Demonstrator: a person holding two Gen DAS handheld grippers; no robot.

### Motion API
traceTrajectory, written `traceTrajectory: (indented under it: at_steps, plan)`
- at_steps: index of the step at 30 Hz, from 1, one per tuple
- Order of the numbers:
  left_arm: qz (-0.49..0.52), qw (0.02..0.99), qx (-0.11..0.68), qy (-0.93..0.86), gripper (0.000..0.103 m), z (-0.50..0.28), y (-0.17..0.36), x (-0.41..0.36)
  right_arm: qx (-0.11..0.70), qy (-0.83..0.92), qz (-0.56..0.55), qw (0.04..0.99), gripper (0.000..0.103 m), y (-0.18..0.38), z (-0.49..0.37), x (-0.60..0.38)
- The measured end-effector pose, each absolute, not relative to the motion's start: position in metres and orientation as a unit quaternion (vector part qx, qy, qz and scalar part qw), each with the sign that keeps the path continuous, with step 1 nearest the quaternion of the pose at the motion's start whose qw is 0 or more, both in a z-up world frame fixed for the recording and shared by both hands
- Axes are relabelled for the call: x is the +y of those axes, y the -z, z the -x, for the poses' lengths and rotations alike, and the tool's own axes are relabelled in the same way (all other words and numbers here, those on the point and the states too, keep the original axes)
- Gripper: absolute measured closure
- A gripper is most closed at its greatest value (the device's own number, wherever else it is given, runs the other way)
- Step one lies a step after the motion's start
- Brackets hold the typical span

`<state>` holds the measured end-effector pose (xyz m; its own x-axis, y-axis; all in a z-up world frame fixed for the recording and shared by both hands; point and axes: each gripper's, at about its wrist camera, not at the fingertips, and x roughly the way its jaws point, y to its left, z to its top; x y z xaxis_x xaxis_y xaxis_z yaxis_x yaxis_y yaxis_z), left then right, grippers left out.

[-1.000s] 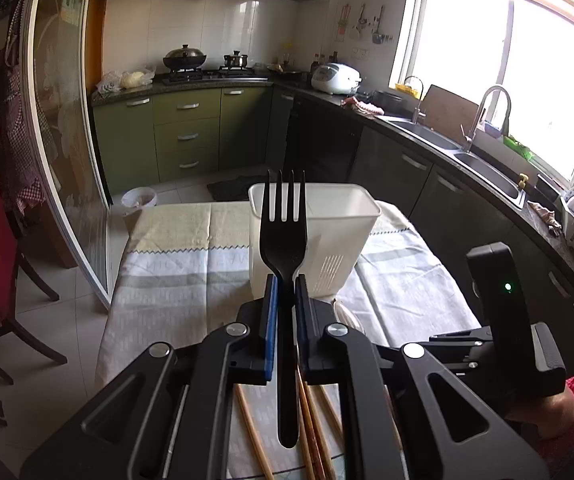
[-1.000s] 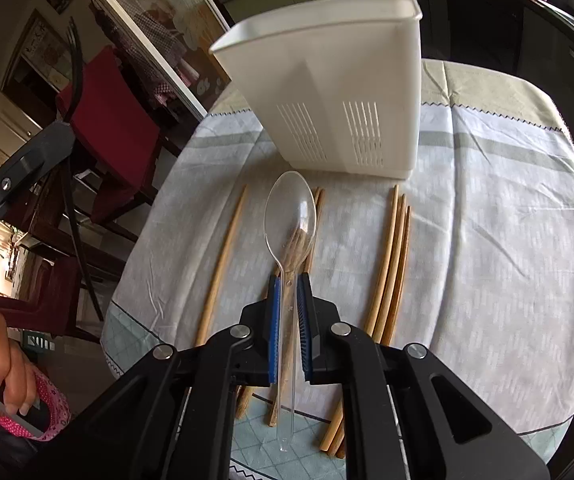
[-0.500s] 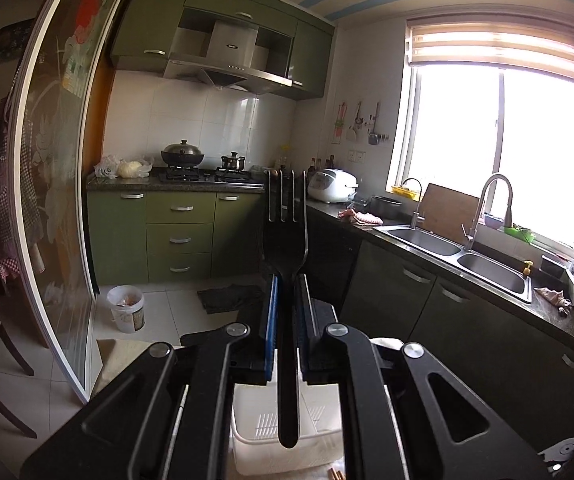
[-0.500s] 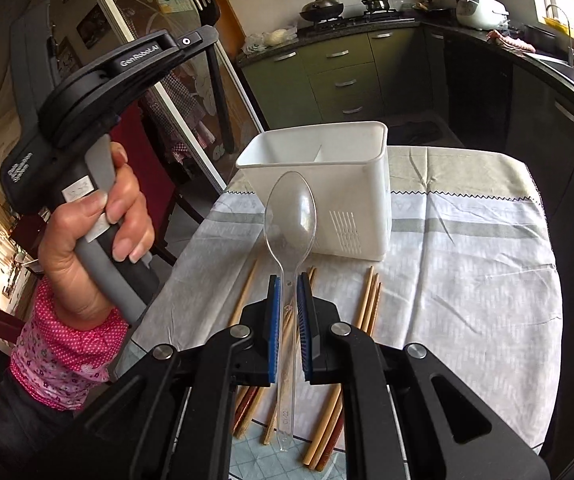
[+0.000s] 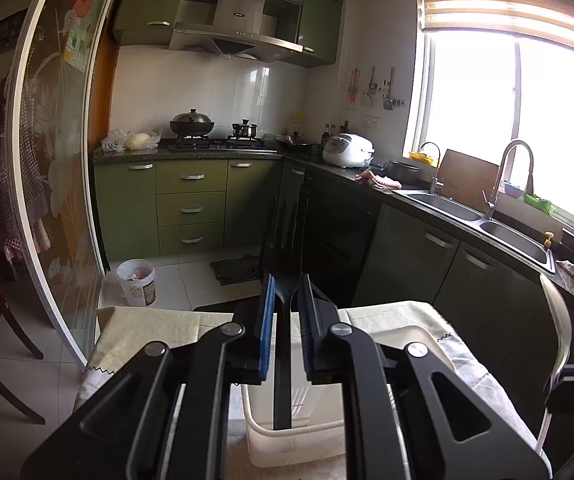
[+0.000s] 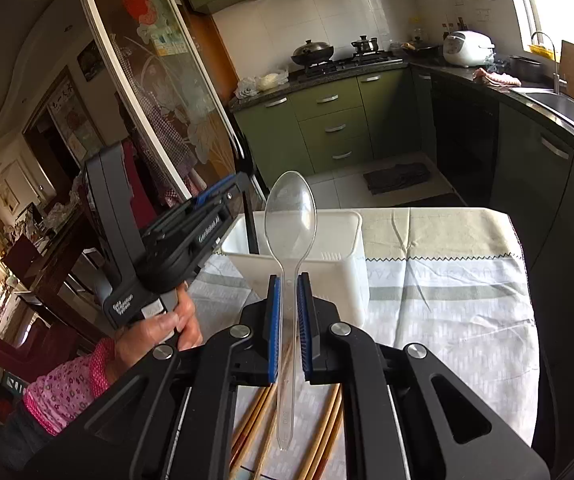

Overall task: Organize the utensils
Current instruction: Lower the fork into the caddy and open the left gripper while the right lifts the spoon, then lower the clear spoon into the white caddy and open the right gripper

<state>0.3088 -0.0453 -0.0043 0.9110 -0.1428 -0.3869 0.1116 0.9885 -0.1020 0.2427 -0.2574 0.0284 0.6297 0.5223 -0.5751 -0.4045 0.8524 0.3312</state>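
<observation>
While looking along the left claw (image 5: 287, 320), seeing its jaws opening around the black fork (image 5: 283, 360): blue pads standing just clear of the handle on both sides, no longer pressing. Standing close to upright, tines up, long axis running straight down. Dipping the handle's lower end inside the white caddy (image 5: 299, 448), right below the claw on the cloth-covered worktop (image 5: 159, 328). Judging the release as nearly done, needing only a clean drop. Catching the clear spoon (image 5: 563, 320) at the right edge, rising beside the caddy.

Turning to the right wrist view, finding the right claw (image 6: 288, 312) clamped tight on the spoon's (image 6: 290, 212) thin handle, bowl up, stem pointing down toward the camera. Lying ahead of and below this claw, the caddy (image 6: 339, 256), close but not yet under the spoon. Hanging over the caddy's left end, the left claw (image 6: 223, 196) in the person's hand (image 6: 159, 332), with the fork (image 6: 251, 224) running down into the caddy there. Lying flat on the worktop (image 6: 447, 300) beneath the right claw, wooden chopsticks (image 6: 319, 432), long axes pointing toward the caddy. Judging the spoon's coming move as forward over the rim, likely toward the caddy's free right end, keeping clear of the left claw.
</observation>
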Motion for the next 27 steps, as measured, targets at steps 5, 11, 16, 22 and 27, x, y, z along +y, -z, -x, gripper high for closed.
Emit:
traceTrajectory:
  at_steps: [5,11,16,22,27]
  plan:
    - [0.024,0.973,0.218,0.07,0.077,-0.302,0.011,-0.047,0.319,-0.244,-0.092,0.911,0.094,-0.05,-0.263,-0.251]
    - [0.041,0.972,0.219,0.07,0.077,-0.284,-0.002,-0.037,0.273,-0.21,-0.093,0.934,0.094,-0.072,-0.292,-0.24]
    - [0.037,0.973,0.218,0.069,0.077,-0.262,-0.014,-0.03,0.223,-0.179,-0.105,0.953,0.094,-0.083,-0.323,-0.232]
    - [0.022,0.971,0.227,0.072,0.077,-0.241,-0.014,-0.027,0.192,-0.149,-0.086,0.966,0.093,-0.065,-0.347,-0.224]
    - [0.021,0.968,0.239,0.077,0.077,-0.235,-0.011,-0.025,0.201,-0.156,-0.071,0.964,0.093,-0.032,-0.34,-0.225]
